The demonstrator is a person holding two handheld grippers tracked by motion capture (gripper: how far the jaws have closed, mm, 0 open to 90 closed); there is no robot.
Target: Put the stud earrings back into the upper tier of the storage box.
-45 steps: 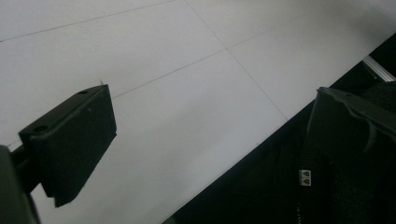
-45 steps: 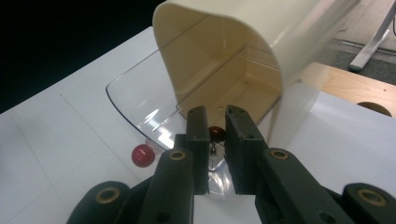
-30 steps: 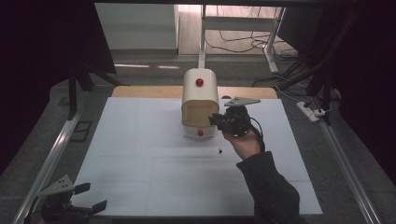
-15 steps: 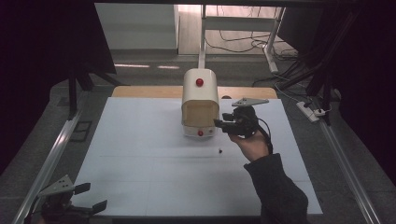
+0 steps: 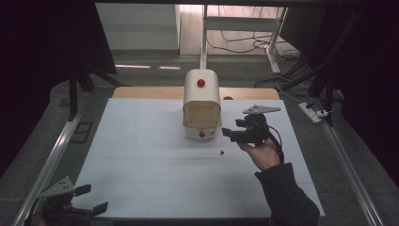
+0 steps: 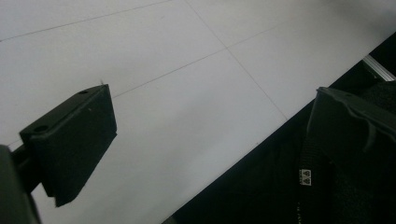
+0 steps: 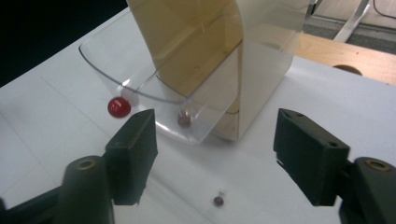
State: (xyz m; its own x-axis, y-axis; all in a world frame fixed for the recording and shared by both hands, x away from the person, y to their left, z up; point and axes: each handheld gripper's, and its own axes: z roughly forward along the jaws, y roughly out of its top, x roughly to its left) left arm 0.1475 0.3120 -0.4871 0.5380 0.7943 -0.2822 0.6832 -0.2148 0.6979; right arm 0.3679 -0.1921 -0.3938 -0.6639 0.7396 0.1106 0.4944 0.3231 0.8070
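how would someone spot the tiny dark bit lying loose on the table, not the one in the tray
Start at the cream dispenser in the middle of the white table. Just in front of its clear tray, toward the right hand-held gripper, a small dark pellet lies on the bare surface. Its twin sits inside the tray; this one lies outside it.

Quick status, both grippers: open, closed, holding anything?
Left gripper: open, nothing between its fingers, at the table's near left corner.
Right gripper: open, fingers just been opening, nothing held, beside the cream dispenser.
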